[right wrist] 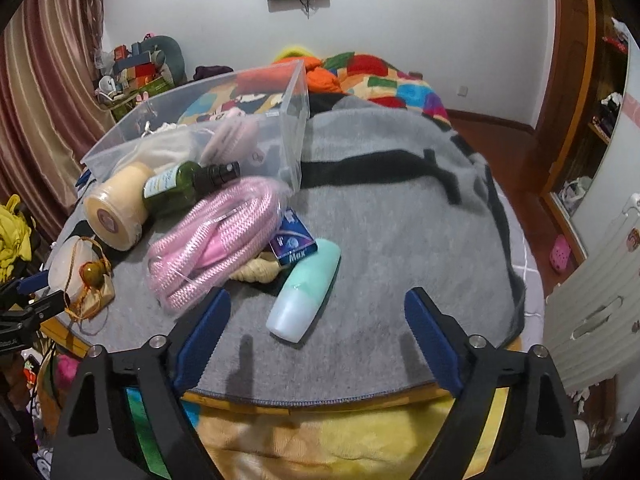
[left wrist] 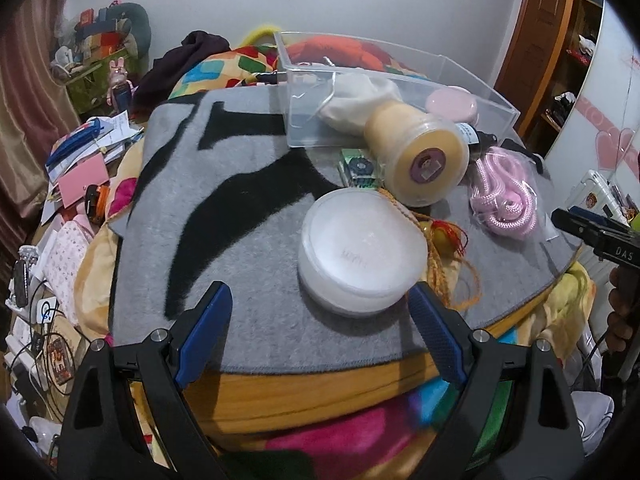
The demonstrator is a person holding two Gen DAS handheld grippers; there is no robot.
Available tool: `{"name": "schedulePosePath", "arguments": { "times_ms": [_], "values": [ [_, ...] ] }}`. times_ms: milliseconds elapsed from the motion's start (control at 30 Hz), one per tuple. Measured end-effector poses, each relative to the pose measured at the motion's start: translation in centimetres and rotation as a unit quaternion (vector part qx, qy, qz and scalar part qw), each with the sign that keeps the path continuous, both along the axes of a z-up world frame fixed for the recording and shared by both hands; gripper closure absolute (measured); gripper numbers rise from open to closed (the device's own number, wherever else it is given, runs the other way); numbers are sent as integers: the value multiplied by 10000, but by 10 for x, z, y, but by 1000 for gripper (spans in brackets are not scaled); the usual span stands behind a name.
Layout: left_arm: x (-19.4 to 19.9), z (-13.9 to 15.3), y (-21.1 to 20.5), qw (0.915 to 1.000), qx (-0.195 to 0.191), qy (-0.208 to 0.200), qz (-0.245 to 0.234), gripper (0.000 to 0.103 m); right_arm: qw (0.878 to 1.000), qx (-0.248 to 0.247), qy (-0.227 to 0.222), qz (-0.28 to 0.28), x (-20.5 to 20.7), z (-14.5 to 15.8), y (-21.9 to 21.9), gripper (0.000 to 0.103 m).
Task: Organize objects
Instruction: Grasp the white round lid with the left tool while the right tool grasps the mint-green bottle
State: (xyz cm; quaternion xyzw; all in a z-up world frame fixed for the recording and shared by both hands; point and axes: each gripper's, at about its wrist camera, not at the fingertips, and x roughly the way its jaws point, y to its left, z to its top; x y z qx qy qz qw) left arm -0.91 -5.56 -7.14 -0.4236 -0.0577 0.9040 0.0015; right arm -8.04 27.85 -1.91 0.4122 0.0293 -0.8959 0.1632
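I am only just getting started, by the look of it: the clear plastic bin at the far side of the grey mat is holding just a cream cloth pouch and a pink round case, while most of the things are lying loose on the mat in front of it. My left gripper is hovering with its jaws spread wide and nothing between them, and the white round tub is sitting just ahead of the blue pads, so I judge that to be my likeliest pick on this side. Beside the tub a red-and-gold tasselled charm is trailing its cords, and behind it a cream jar is lying on its side against the bin's front wall, next to a small green packet. My right gripper is likewise standing open and empty, with the mint and white bottle lying on its side between the pads' line and a little beyond them. Near it a blue packet, a bagged pink rope and a dark green spray bottle are all waiting outside the bin. I reckon nearly everything is still left to go in.
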Motion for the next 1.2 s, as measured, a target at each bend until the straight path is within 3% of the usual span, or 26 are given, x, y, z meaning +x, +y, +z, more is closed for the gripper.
{"name": "schedulePosePath", "arguments": {
  "times_ms": [233, 467, 567, 633, 800, 1200],
  "values": [
    [-16, 0, 8, 9999, -67, 72, -53, 13, 9994, -126, -328, -18, -13, -15, 4, 38],
    [-29, -2, 9, 9998, -138, 162, 68, 13, 9992, -107, -373, -47, -22, -18, 0, 45],
    [-28, -2, 11, 9995, -189, 235, 73, 23, 9994, -50, -339, -86, -26, -17, -2, 57],
    [-27, -1, 13, 9992, -290, 258, 84, 36, 9994, -59, -323, -94, -28, -17, -2, 61],
    [-22, 0, 8, 9992, -281, 261, 135, 38, 9995, -54, -296, -113, -28, -17, -2, 80],
    [-9, 4, -14, 9984, -149, 280, 463, 38, 9991, -166, -249, -286, -23, -14, 14, 80]
  ]
}}
